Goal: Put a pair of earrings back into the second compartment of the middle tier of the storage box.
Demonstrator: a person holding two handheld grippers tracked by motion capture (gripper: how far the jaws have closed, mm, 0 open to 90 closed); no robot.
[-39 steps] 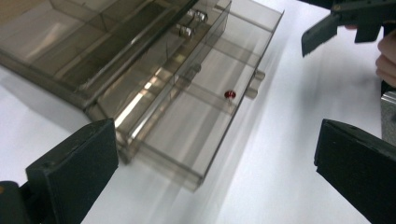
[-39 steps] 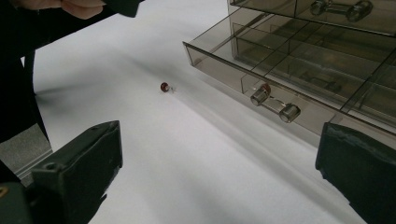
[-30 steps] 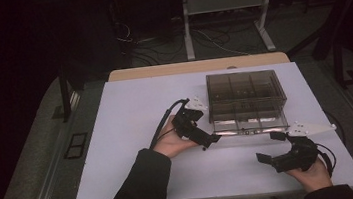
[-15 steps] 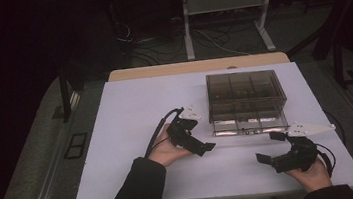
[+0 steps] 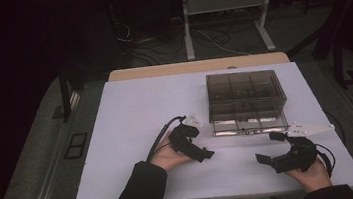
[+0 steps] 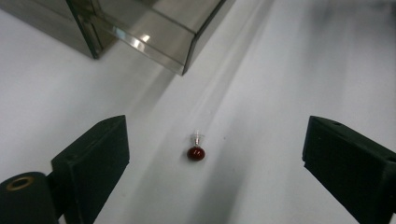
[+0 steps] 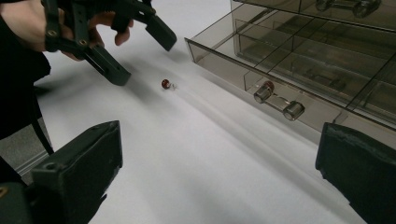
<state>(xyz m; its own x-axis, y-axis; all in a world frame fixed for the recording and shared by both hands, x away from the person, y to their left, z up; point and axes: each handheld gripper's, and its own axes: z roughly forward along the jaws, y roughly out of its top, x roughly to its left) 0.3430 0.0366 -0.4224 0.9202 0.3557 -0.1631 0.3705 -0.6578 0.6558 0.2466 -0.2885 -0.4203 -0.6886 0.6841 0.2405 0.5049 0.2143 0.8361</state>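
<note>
A tiny red bead with a short clear lead [image 6: 196, 152] lies on the white table top [image 5: 131, 114], a little in front of the smoky clear drawer box [image 5: 244, 94]. My left gripper [image 6: 217, 142] hovers low over the bead. The bead lies between its jaws, which have just been closing a little but stand wide and do not touch it. The right gripper view shows the bead [image 7: 165, 84] just beyond the left gripper [image 7: 140, 56]. My right gripper [image 5: 269, 148] rests open and empty at the near right, facing the pulled-out bottom drawer [image 7: 280, 70].
The open drawer holds a red-capped part [image 7: 264, 91] and a clear cylindrical one [image 7: 293, 110] near its front wall. The box's corner [image 6: 154, 28] juts in just beyond the bead. Bare white table [image 7: 196, 163] stretches between the two grippers.
My left hand has drawn back from the drawer toward the near side and sunk closer to the table. The right hand has kept still.
</note>
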